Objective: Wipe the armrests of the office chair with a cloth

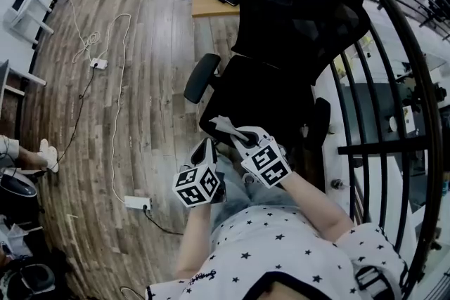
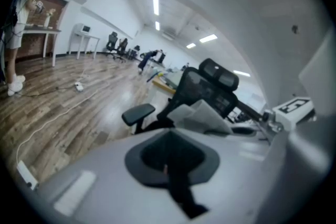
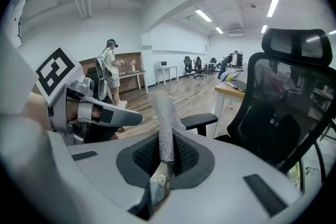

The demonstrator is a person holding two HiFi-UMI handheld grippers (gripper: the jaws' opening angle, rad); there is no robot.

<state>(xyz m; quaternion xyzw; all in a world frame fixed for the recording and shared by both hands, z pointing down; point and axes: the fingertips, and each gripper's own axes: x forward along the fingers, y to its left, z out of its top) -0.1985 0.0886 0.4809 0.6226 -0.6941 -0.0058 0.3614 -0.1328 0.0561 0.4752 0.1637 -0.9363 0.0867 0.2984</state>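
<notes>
The black office chair (image 1: 295, 17) stands ahead of me with its mesh back to the upper right. Its left armrest (image 1: 201, 76) and right armrest (image 1: 320, 119) flank the seat. My right gripper (image 1: 225, 128) is shut on a grey cloth (image 1: 226, 127) over the seat's front edge. In the right gripper view the cloth (image 3: 164, 126) stands up as a narrow roll between the jaws, with an armrest (image 3: 200, 120) behind it. My left gripper (image 1: 205, 147) hangs just left of the right one, shut with nothing in it. The left gripper view shows the cloth (image 2: 202, 114) ahead.
A wooden desk (image 1: 204, 7) with a dark tablet and clutter stands behind the chair. A black metal railing (image 1: 394, 81) runs along the right. A power strip (image 1: 137, 202) and cables lie on the wood floor at left. A person (image 3: 111, 73) stands far off.
</notes>
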